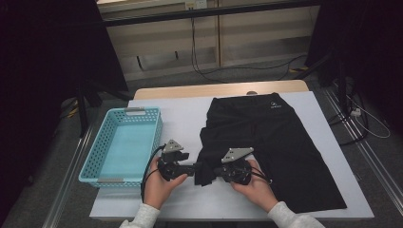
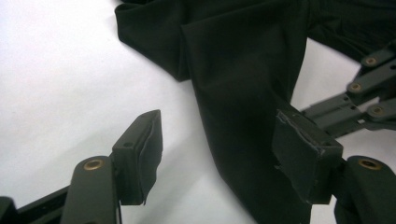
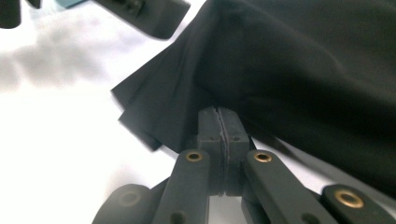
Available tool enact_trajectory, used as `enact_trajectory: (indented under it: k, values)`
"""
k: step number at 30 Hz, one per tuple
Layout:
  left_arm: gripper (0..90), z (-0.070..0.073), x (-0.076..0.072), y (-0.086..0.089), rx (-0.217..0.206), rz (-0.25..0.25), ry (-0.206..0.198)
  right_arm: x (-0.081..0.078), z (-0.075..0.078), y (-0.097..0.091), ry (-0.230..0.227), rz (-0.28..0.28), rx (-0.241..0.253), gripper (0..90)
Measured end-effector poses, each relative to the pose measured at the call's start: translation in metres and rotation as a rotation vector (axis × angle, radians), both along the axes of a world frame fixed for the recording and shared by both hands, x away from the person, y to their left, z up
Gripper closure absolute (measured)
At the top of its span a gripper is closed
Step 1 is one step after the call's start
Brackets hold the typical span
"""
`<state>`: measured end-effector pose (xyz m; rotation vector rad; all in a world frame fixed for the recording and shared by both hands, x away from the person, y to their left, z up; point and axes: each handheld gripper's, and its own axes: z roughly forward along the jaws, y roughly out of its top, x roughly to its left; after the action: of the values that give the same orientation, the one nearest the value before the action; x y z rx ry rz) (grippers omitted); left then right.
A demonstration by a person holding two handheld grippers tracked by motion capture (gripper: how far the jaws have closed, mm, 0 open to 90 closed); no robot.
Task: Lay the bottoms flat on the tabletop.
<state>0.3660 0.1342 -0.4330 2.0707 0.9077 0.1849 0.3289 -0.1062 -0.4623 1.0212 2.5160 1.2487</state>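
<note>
High view: black trousers [image 1: 280, 142] lay on the white sheet [image 1: 185, 118], waistband at far edge, long axis running far-to-near; person's-left leg was folded/bunched inward, its end hanging as a narrow strip between the two tools. L gripper [image 1: 190, 169] sat just left of that strip, R gripper [image 1: 212, 172] just right of it, w/ both about equally near, jaws facing each other across the cloth. Blue basket [image 1: 124, 145] stood left of L hand, apart from the fabric; bare sheet lay in front of the hands and btwn basket and trousers, so there was room to drag left or toward near edge. L gripper view: jaws stood released, one pad [image 2: 148, 154] on bare sheet, the other against/over the trousers [image 2: 243, 93]; fold ran lengthwise up the frame btwn them, not pinched. R gripper view: jaws were clenched, pads [image 3: 223, 135] pressed flat together right at the fabric's [image 3: 289, 79] edge; whether a thin layer was caught btwn them couldn't be told. Judgement: next move turned on L jaws closing on the strip lying inside their gap.
</note>
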Motion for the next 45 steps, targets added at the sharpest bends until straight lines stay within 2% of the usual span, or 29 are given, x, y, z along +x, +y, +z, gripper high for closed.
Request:
enact_trajectory:
  k: [3,11,19,27,30,32,33,36,40,42,45]
  values:
    - [33.2,0.001,0.000,0.001,-0.004,0.005,0.002,-0.003,0.004,-0.008,0.011,0.009,0.008,90.0]
    - [32.4,-0.002,0.003,0.000,0.002,0.011,0.015,-0.013,0.015,-0.043,0.020,-0.038,0.050,90.0]
    - [33.1,-0.007,0.006,-0.008,0.012,-0.012,0.034,-0.024,0.022,-0.063,0.000,-0.072,0.058,90.0]
    - [33.7,-0.012,0.007,-0.018,0.027,-0.043,0.049,-0.030,0.028,-0.073,-0.051,-0.092,0.007,90.0]
    - [33.7,-0.014,0.006,-0.021,0.030,-0.052,0.057,-0.032,0.028,-0.077,-0.054,-0.083,-0.044,90.0]
    - [33.7,-0.017,0.006,-0.024,0.038,-0.061,0.060,-0.032,0.027,-0.078,-0.039,-0.074,-0.065,89.4]
    - [33.7,-0.018,0.005,-0.025,0.047,-0.067,0.062,-0.031,0.027,-0.079,-0.045,-0.076,-0.064,88.5]
    - [33.9,-0.021,0.004,-0.029,0.056,-0.078,0.068,-0.028,0.026,-0.082,-0.055,-0.131,-0.042,78.5]
    - [35.4,-0.021,0.003,-0.031,0.051,-0.078,0.062,-0.022,0.025,-0.084,-0.047,-0.140,-0.003,73.9]
    - [35.9,-0.021,0.002,-0.032,0.052,-0.085,0.062,-0.017,0.022,-0.081,-0.032,-0.136,-0.006,68.9]
    - [36.7,-0.022,0.001,-0.033,0.042,-0.087,0.067,-0.011,0.015,-0.073,-0.009,-0.121,-0.035,67.7]
